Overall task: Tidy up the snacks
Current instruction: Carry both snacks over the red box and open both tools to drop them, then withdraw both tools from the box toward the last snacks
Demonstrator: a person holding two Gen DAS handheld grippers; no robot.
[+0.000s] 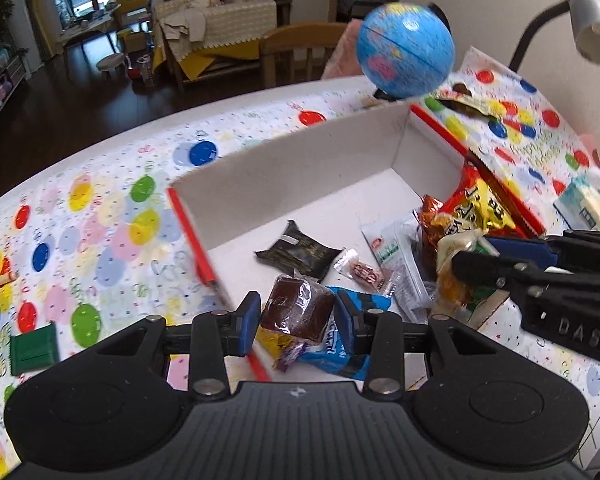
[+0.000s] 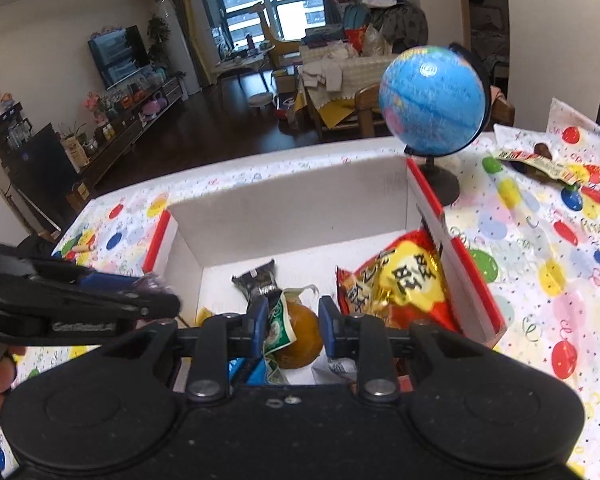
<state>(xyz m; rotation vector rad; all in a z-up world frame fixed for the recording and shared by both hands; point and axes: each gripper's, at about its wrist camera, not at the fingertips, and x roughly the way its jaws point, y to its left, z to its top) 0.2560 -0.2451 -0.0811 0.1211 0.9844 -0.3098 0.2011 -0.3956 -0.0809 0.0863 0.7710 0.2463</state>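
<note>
- Two tools over red-edged box [image 1: 332, 152] on table [image 1: 100, 208].
- Left tool [image 1: 296, 316] clamped on brown wrapped cake [image 1: 298, 310], near end of box.
- Right tool [image 2: 293, 322] clamped on orange bun packet [image 2: 298, 332], beside red-yellow snack bag [image 2: 404, 280].
- Globe [image 2: 432, 100] past far right corner.

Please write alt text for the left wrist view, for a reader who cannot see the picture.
The left claw grips a wrapped brown cake above a red-edged white box holding assorted snack packets. The right claw enters from the right holding an orange packaged snack. The box sits on a balloon-print tablecloth, with a blue globe behind.
</note>
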